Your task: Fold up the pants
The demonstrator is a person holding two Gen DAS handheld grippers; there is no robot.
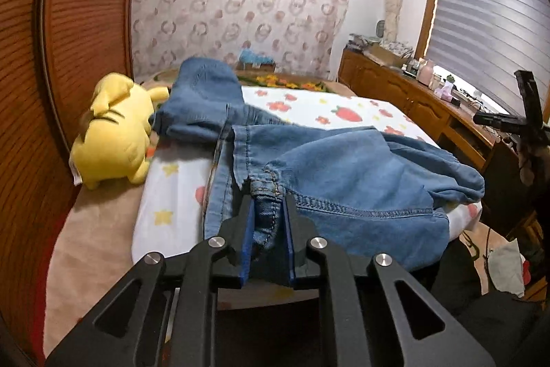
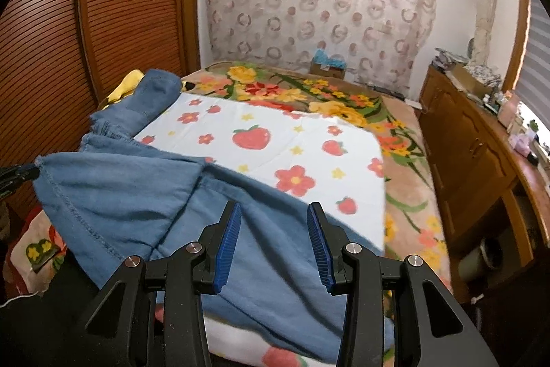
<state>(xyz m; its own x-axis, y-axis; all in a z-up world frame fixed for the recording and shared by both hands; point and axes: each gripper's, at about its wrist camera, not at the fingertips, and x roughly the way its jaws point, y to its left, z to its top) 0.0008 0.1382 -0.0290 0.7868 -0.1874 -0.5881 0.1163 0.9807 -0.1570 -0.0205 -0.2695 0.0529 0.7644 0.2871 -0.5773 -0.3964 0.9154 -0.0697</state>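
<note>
Blue denim pants [image 1: 343, 174] lie rumpled across the white strawberry-print sheet [image 1: 309, 105] on the bed, one end reaching the yellow plush toy. My left gripper [image 1: 268, 198] is shut on a seamed edge of the pants near the bed's front. In the right wrist view the pants [image 2: 144, 191] spread from the far left to the near edge. My right gripper [image 2: 275, 208] is open, hovering just above the near part of the denim, holding nothing. The left gripper's tip [image 2: 20, 176] shows at the far left edge, gripping the cloth's corner.
A yellow plush toy [image 1: 113, 133] lies at the bed's left side by the wooden slatted wardrobe [image 1: 68, 23]. A floral blanket [image 2: 343, 98] covers the far bed. A wooden dresser [image 2: 481, 140] with clutter runs along the right. A small box [image 2: 328, 64] sits by the curtain.
</note>
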